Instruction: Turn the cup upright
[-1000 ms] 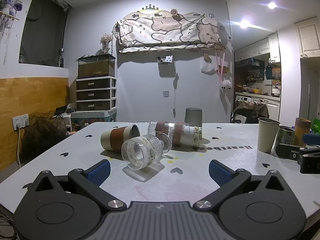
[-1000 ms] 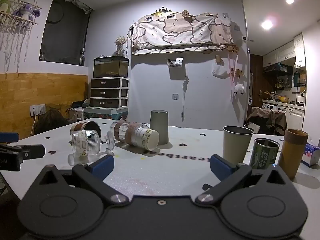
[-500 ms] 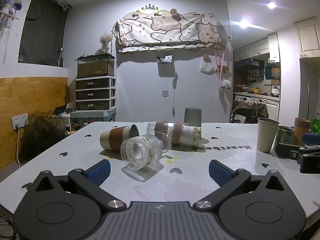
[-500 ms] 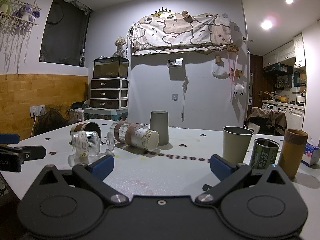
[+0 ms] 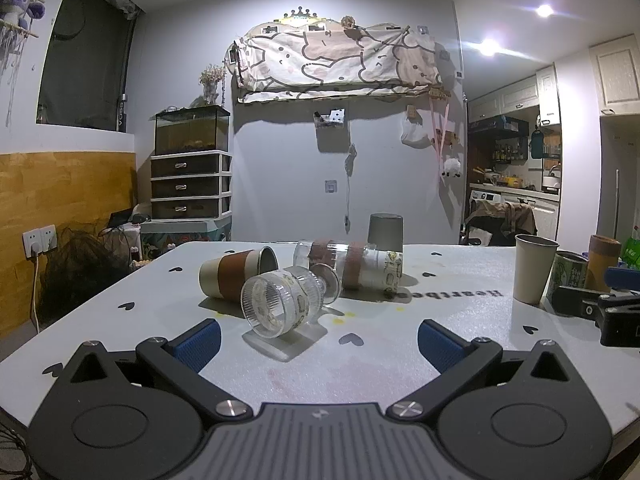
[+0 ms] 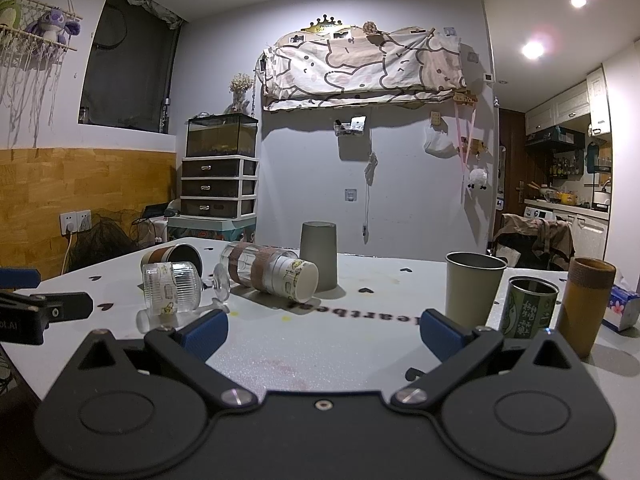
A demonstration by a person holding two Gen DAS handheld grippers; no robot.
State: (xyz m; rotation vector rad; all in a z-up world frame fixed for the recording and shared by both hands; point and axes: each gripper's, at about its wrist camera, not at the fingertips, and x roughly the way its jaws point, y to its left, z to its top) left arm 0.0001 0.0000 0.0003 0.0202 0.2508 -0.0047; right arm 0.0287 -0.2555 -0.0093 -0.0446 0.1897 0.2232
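Left wrist view first: my left gripper (image 5: 318,334) hangs low over the near edge of the white heart-printed tabletop (image 5: 460,320), jaws spread wide and empty, lined up on the clear ribbed glass cup (image 5: 280,300) lying on its side just ahead with its mouth toward me. Touching it behind lie a brown-banded paper cup (image 5: 236,272), also tipped over, and a long clear tumbler with brown bands (image 5: 348,266); an upside-down grey cup (image 5: 385,232) stands toward the far edge. I judge the glass cup to be my target, since it is nearest and centred between my fingers.

Right wrist view: my right gripper (image 6: 322,332) is likewise wide open and holds nothing, waiting near the tabletop's near edge. Toward the right edge stand an upright grey paper cup (image 6: 472,288), a green printed tin (image 6: 530,308) and a tan cylinder (image 6: 584,304), apparently already righted.
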